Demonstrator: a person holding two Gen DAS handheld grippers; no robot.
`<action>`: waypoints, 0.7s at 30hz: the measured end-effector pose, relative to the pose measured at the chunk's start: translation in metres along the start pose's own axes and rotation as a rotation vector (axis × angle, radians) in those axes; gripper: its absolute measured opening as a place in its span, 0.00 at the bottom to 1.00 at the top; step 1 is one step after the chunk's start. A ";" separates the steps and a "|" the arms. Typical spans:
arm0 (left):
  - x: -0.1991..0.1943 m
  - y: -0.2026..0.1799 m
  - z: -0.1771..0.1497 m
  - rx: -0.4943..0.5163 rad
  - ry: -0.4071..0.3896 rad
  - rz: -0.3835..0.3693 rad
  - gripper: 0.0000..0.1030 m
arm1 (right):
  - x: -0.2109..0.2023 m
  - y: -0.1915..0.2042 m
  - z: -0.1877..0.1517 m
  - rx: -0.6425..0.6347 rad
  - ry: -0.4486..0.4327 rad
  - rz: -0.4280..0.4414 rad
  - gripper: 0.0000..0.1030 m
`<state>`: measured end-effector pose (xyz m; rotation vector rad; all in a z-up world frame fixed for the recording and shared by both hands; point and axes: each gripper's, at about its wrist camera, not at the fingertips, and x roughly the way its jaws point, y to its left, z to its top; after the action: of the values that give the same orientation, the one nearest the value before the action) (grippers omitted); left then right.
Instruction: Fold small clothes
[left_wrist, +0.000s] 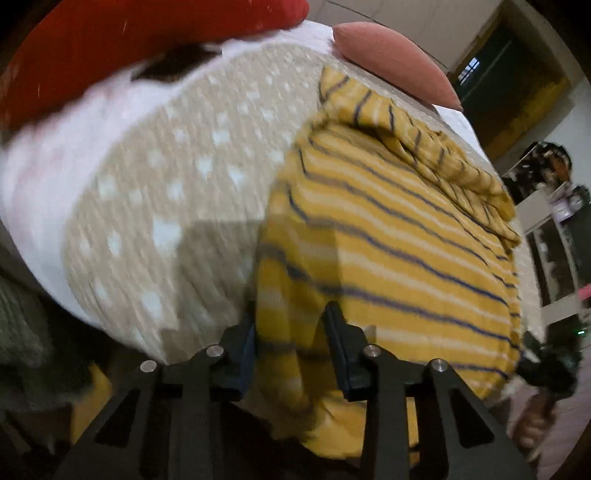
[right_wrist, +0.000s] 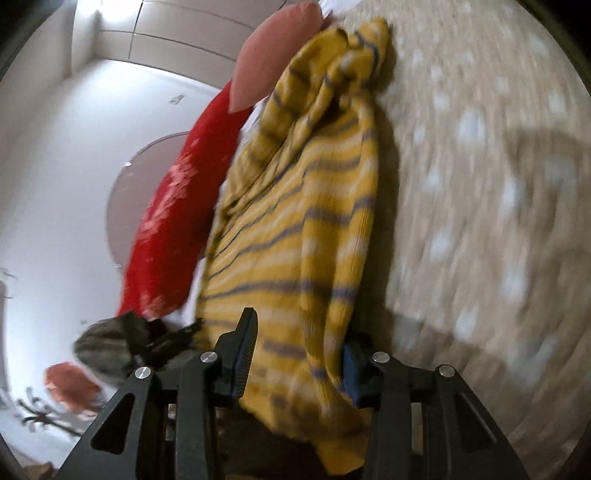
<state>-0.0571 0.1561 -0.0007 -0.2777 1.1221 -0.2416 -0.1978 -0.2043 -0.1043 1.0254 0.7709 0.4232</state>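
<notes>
Two fingers of the left tool (left_wrist: 290, 345) are seen in the left wrist view with a bunched edge of the yellow striped garment (left_wrist: 388, 258) between them; the jaws stand fairly wide, and whether the cloth is truly pinched cannot be told. The garment is spread over the dotted beige bedspread (left_wrist: 166, 206) on the bed, one sleeve crumpled at its far end near the pink pillow (left_wrist: 399, 62), with the red pillow (left_wrist: 147, 44) further off. The other tool is glimpsed at the garment's right corner.

In the right wrist view, the right tool (right_wrist: 299, 354) is likewise filled with a thick fold of the garment's hem (blur hides the contact), so its grip cannot be judged either. The garment appears lifted and draped away from it.

A slip is judged the main risk: with jaws so far apart, the knit could slide out during the fold, or the crumpled sleeve could be trapped inside it. No containers are visible.
</notes>
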 end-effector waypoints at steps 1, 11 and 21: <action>0.000 0.001 -0.009 -0.006 -0.003 -0.010 0.33 | 0.002 -0.002 -0.009 0.009 0.010 0.010 0.44; 0.002 0.000 -0.036 0.021 -0.004 -0.054 0.53 | 0.035 -0.010 -0.058 -0.015 0.133 -0.046 0.47; 0.019 0.003 -0.052 -0.014 0.050 -0.067 0.32 | 0.089 -0.003 -0.083 -0.092 0.250 -0.171 0.51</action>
<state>-0.0961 0.1480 -0.0388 -0.3231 1.1653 -0.3014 -0.2001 -0.0987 -0.1649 0.8215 1.0456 0.4397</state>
